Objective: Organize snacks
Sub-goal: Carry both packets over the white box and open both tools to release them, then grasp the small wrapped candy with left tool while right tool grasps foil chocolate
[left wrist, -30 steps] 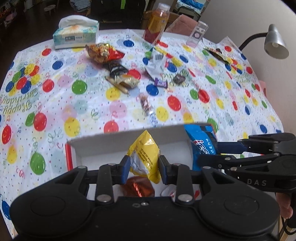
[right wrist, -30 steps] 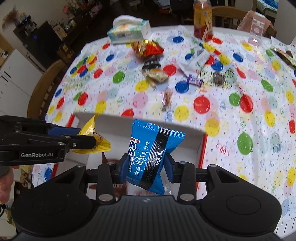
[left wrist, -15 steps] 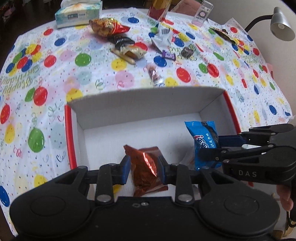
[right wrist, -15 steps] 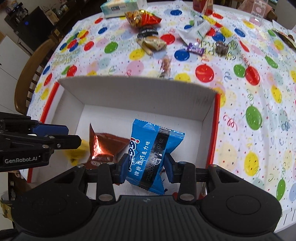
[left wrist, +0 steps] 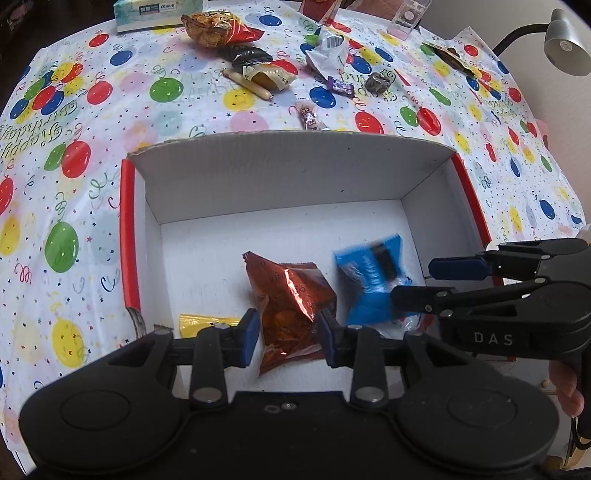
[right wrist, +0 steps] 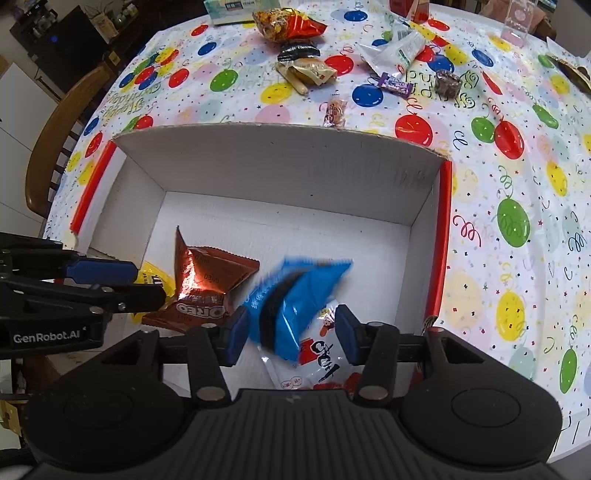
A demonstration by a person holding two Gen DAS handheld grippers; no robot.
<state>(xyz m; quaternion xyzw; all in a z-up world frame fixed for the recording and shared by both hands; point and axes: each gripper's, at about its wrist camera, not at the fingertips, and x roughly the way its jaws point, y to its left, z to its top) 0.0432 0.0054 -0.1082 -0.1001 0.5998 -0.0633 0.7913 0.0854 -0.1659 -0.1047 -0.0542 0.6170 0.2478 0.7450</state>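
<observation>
A white cardboard box (left wrist: 280, 173) with red edges sits on the balloon tablecloth. Inside lie a brown-red Oreo pack (left wrist: 291, 295), a yellow packet (left wrist: 205, 322) and a white-and-red packet (right wrist: 321, 365). My left gripper (left wrist: 288, 338) hangs open over the Oreo pack, holding nothing. My right gripper (right wrist: 291, 332) is open too. A blue packet (right wrist: 295, 295) shows blurred between its spread fingers, loose inside the box. In the left wrist view the blue packet (left wrist: 369, 280) is beside the right gripper (left wrist: 412, 282). The left gripper (right wrist: 149, 282) shows at the left of the right wrist view.
Beyond the box, loose snacks lie on the cloth: a red-gold chip bag (left wrist: 218, 31), a beige pack (left wrist: 269, 75), a purple candy (left wrist: 341, 86), a small wrapped candy (left wrist: 310, 116) and a white wrapper (left wrist: 328, 51). A tissue box (left wrist: 155, 11), lamp (left wrist: 565, 51) and wooden chair (right wrist: 55, 147) surround.
The left gripper let go of the yellow packet, which now lies in the box. Both grippers came down over the box. The right jaws have spread and the blue packet is dropping free.
</observation>
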